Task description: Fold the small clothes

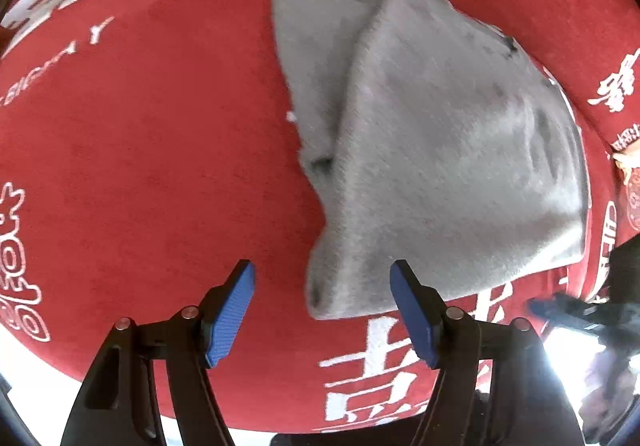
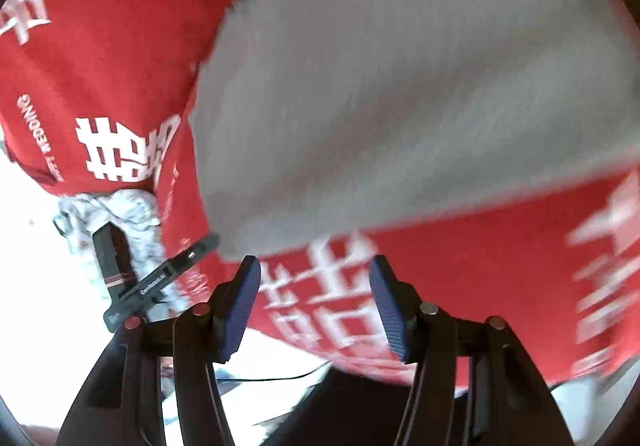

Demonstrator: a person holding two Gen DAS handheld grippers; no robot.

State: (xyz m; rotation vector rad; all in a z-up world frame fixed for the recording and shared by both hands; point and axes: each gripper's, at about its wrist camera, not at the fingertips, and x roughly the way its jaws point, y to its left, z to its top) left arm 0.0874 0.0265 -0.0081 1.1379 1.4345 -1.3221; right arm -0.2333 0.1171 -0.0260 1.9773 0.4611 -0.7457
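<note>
A grey garment (image 1: 432,134) lies folded on a red cloth with white lettering (image 1: 140,166). One layer is folded over another, and its near corner sits just ahead of my left gripper (image 1: 322,274), which is open and empty. In the right wrist view the grey garment (image 2: 400,94) fills the upper right, blurred. My right gripper (image 2: 316,266) is open and empty above the red cloth (image 2: 460,266), just short of the garment's near edge. The other gripper (image 2: 160,278) shows at the left of that view, and the right gripper (image 1: 568,310) shows at the right edge of the left wrist view.
The red cloth's near edge (image 1: 260,426) runs below my left gripper, with bright white floor beyond. A crumpled light patterned cloth (image 2: 120,218) lies at the cloth's left edge in the right wrist view. A thin dark cable (image 2: 272,378) runs over the floor.
</note>
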